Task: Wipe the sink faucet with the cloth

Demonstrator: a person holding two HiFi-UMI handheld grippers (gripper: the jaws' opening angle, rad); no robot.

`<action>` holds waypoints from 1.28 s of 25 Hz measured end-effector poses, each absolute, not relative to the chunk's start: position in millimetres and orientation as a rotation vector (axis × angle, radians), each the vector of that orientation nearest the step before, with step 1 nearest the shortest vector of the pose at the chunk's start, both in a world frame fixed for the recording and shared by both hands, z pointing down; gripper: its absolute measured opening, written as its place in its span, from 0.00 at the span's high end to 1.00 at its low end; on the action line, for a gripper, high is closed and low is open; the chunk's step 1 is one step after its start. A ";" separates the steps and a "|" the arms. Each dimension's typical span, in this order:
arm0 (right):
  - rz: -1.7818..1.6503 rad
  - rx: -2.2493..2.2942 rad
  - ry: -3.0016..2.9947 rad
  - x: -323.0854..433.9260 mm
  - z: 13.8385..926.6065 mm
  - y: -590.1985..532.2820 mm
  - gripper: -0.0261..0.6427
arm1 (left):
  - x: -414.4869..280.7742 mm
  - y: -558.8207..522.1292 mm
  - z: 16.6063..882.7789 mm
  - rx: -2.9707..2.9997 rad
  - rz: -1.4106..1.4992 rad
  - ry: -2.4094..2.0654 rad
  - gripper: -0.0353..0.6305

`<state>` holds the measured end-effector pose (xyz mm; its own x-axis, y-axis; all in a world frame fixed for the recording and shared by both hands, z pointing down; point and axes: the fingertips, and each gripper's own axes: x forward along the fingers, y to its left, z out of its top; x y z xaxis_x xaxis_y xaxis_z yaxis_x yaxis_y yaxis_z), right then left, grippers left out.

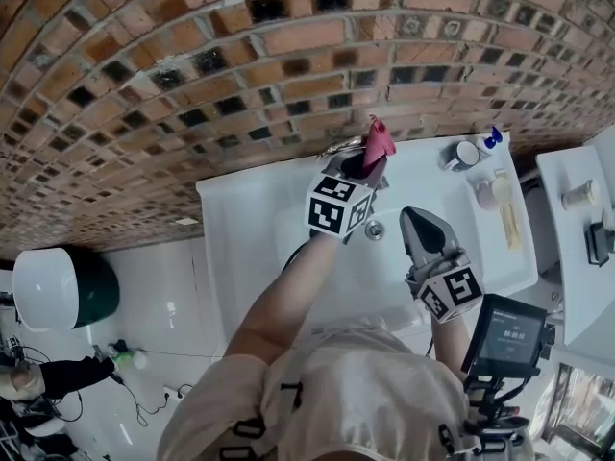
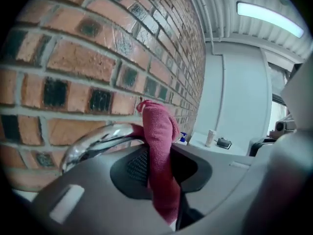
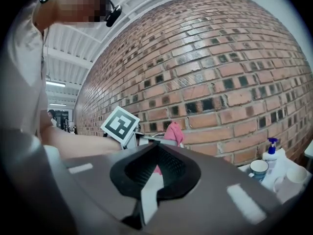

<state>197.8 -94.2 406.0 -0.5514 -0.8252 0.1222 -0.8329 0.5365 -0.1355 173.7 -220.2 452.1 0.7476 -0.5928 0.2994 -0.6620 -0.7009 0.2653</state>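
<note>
While my left hand-held gripper (image 1: 368, 166) pinches it, the pink cloth (image 2: 159, 131) stands up from between the jaws, which are narrow and closed on its folded middle. The cloth sits at the back of the white sink (image 1: 259, 219), pressed against the chrome faucet (image 2: 95, 142), close to the brick wall (image 1: 192, 65).

From this hand-held gripper the faucet lies straight ahead and a little to the left. Its curved spout arcs away leftward and downward from the cloth, so I judge a wipe would need to follow that curve along the metal. How much of the spout the cloth actually covers I cannot tell.

My left arm reaches across the basin and is plainly the nearer one. My right hand-held gripper (image 1: 420, 217) hangs lower over the basin, well apart from the faucet, with its jaws drawn together and nothing between them. It points toward the wall.

Just below the left hand-held gripper is the drain (image 1: 375, 230). To the right, on the sink's rim, stand a mug (image 1: 467, 154) and a blue-capped pump bottle (image 1: 492, 140), clear of the wiping path. The wall close behind leaves little room beyond the spout.
</note>
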 end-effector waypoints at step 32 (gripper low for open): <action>0.309 1.468 -2.729 215.9 413.6 -109.5 0.97 | 195.7 -235.3 480.2 2.424 0.180 -0.907 0.82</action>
